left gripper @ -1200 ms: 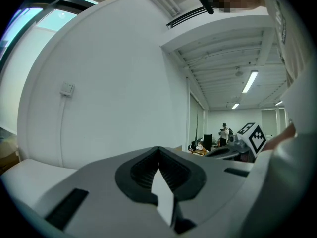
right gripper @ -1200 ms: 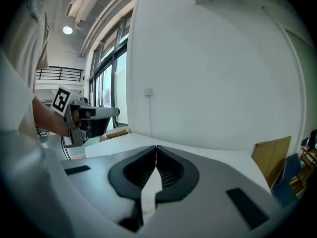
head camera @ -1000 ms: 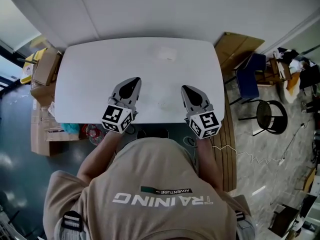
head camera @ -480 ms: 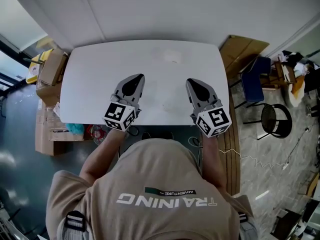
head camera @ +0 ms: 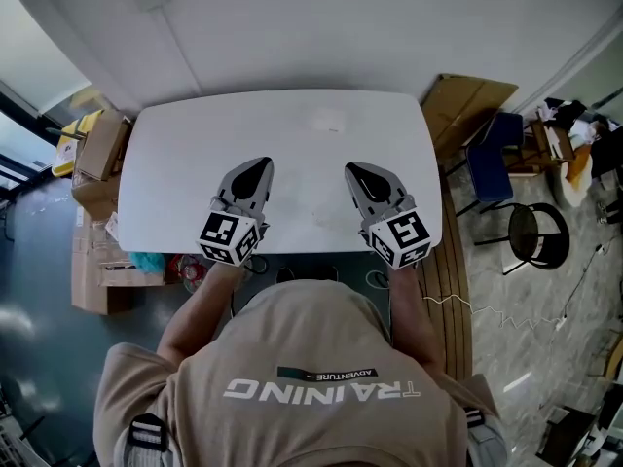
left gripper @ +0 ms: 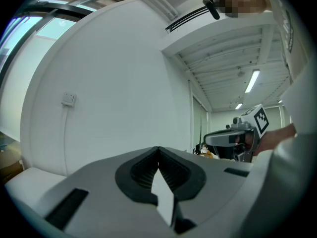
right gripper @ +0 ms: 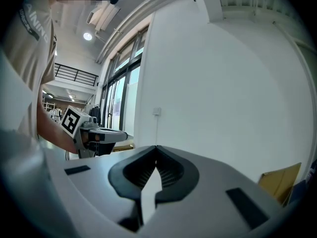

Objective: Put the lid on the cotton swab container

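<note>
Two well apart over table [head camera: 292,129] near edge | left claw [head camera: 260,164] tips together | right claw [head camera: 351,169] tips together

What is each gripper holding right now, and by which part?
Nothing is held: the left gripper and the right gripper both have jaws shut together, empty.

Bright, even light from ceiling strips [left gripper: 252,81], sharp head view, heavy fisheye bending and dark corners on both gripper views.
</note>
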### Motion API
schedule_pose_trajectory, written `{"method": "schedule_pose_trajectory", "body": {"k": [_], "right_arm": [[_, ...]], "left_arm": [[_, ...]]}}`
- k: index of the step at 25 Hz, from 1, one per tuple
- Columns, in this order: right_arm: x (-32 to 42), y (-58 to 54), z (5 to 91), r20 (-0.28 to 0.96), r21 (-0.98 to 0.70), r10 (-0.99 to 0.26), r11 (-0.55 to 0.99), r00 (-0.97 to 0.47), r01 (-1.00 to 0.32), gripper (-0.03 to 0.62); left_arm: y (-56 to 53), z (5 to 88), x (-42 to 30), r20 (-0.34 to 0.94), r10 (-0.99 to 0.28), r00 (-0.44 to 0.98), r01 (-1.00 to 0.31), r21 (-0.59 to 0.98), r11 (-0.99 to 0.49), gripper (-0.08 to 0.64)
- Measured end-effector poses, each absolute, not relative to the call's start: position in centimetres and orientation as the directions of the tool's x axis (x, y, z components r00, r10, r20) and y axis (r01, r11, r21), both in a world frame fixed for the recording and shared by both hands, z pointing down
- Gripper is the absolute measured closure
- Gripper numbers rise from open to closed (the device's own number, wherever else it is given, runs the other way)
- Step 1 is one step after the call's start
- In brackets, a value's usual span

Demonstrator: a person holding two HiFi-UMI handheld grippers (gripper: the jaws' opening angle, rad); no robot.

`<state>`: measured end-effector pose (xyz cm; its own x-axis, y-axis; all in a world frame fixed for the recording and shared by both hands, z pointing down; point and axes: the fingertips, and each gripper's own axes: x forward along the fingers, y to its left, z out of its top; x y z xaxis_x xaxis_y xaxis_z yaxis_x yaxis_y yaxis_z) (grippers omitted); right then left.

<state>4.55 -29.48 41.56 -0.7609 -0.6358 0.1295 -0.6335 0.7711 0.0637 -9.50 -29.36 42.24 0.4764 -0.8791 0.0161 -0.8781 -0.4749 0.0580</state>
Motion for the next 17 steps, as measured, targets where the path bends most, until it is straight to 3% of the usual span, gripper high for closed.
{"method": "schedule_pose_trajectory", "body": {"k": [17], "right_arm": [[4.4,-30.5,42.9,0.138,0.064,-0.625,0.78,-0.769,-0.622,0.574]], "left_arm": [[-29.7,43.0,-10.2,0.019,-0.899,0.438,-0.896,0.085,-0.435,0.548]]}}
